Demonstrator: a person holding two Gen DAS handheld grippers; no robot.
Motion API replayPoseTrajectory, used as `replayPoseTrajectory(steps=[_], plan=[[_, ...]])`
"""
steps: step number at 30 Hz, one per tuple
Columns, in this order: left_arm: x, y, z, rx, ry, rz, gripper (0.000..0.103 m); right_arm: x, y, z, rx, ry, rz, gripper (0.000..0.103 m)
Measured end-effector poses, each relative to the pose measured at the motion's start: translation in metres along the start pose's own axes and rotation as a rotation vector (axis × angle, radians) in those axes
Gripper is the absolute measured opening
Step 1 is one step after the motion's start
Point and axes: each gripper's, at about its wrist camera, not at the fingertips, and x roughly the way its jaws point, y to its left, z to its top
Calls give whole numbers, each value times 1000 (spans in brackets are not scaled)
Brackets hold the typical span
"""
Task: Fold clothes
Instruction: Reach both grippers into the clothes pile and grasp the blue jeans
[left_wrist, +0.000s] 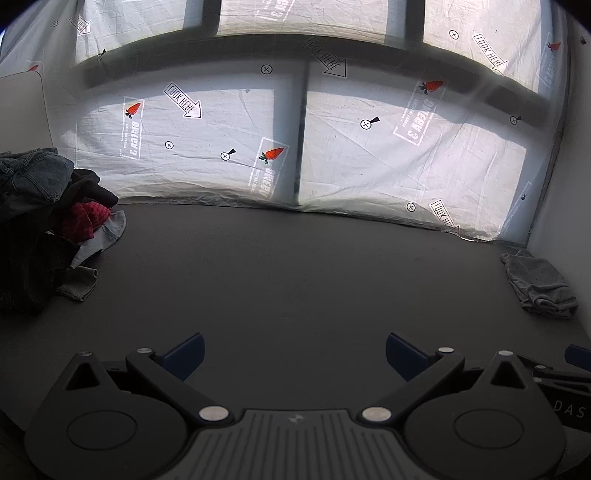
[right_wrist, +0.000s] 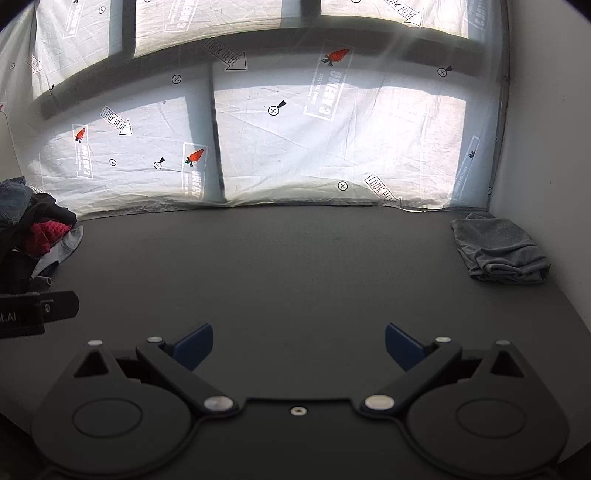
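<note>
A pile of unfolded clothes (left_wrist: 40, 221), with denim, black, red and grey pieces, lies at the left of the dark table (left_wrist: 288, 266); it also shows in the right wrist view (right_wrist: 33, 229). A folded grey garment (left_wrist: 539, 284) lies at the far right by the wall, and shows in the right wrist view (right_wrist: 498, 251). My left gripper (left_wrist: 294, 354) is open and empty above the table's near middle. My right gripper (right_wrist: 299, 345) is open and empty, right of the left one. Part of the right gripper (left_wrist: 565, 373) shows in the left wrist view, and part of the left gripper (right_wrist: 37, 310) in the right wrist view.
A white printed sheet (left_wrist: 295, 147) hangs over the window behind the table. A white wall (right_wrist: 546, 147) bounds the right side. A white panel (left_wrist: 22, 107) stands behind the clothes pile.
</note>
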Motion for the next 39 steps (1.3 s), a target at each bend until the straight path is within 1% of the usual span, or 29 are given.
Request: replayPoseTrajectory(steps=[2,5,9,11,13,15,17,19,22,26,28,29,31,32,34,36,39], plan=[[11,5,6,-74,29,-5,103,15,-3,4,-8,13,1,101],[27,15,13,-191,74,-7,103,39,-3,8,-8,41,40,100],[46,43,17,-362,135,17,103,66,8,18,-45,59,82,92],[54,61,21,-410,160,41,103,74,18,25,-67,49,109,90],[61,80,25,-436,167,57,103,87,36,36,-91,44,136,85],[71,103,33,-450,169,76,103,102,58,48,-117,41,158,83],[85,130,43,-461,174,101,103,117,86,60,-145,41,171,81],[99,158,52,-462,179,115,103,131,114,73,-154,41,189,72],[123,212,73,-472,177,156,103,155,170,98,-172,35,231,68],[148,285,100,-528,137,194,103,186,246,131,-194,19,302,65],[159,322,113,-557,112,220,103,199,287,146,-225,-2,334,60],[164,339,118,-572,99,233,103,205,307,153,-240,-14,357,59],[173,371,126,-606,78,259,103,214,342,164,-265,-27,414,48],[176,387,129,-628,73,271,103,218,362,170,-280,-26,448,46],[182,420,134,-674,58,299,103,229,404,181,-294,-14,540,33],[185,445,134,-719,59,322,103,237,440,188,-305,-7,615,29],[189,476,132,-789,88,338,103,249,488,191,-337,-10,693,28]])
